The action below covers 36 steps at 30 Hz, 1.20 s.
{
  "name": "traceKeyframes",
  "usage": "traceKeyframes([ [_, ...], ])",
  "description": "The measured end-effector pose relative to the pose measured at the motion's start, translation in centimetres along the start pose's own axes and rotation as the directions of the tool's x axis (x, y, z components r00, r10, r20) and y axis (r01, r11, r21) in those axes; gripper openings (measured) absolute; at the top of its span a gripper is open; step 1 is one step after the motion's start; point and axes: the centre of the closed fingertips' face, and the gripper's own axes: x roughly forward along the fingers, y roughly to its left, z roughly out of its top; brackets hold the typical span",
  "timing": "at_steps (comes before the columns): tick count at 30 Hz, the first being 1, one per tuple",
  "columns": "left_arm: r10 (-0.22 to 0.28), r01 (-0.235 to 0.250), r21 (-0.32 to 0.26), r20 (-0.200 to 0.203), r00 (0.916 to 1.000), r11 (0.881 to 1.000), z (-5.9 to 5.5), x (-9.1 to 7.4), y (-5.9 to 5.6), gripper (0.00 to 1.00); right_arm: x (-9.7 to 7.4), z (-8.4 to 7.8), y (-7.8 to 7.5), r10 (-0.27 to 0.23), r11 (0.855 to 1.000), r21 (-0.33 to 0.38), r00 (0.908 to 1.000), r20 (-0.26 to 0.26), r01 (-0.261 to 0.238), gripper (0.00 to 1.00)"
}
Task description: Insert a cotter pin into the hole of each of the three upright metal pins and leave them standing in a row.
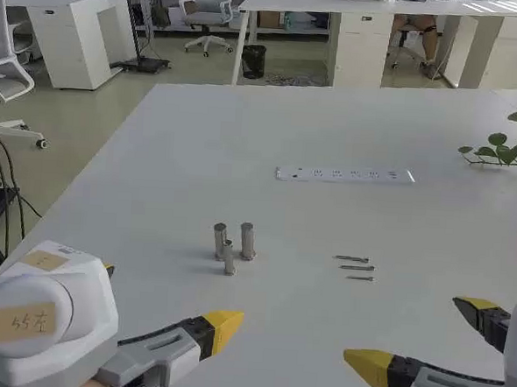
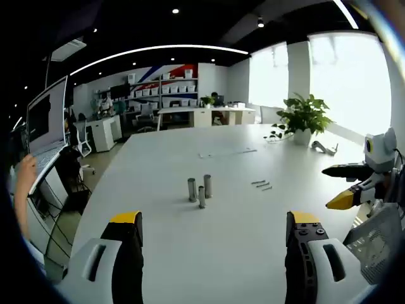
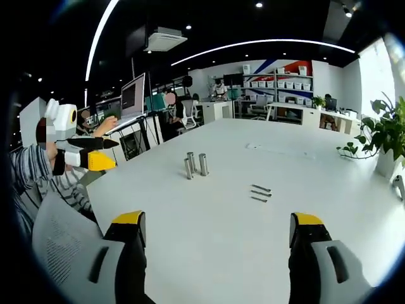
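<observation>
Steel upright pins (image 1: 233,247) stand clustered, cotter pins (image 1: 356,267) loose to their right. Left gripper (image 2: 215,218) and right gripper (image 3: 216,219) gape empty: nothing begun, so next pinch one thin cotter pin.

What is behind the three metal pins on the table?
Farther back and rightward on the table lies a white power strip, well apart from the pins. The front pin covers part of the left pin's base.
</observation>
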Motion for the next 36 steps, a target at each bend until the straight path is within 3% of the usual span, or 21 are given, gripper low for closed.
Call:
traceKeyframes([
  [36,0.003,-0.003,0.002,-0.003,1.0000,1.000,-0.11,-0.25,0.09,0.91,-0.34,-0.21,-0.25,-0.010,1.000,-0.009,0.9998,-0.017,0.010,0.93],
])
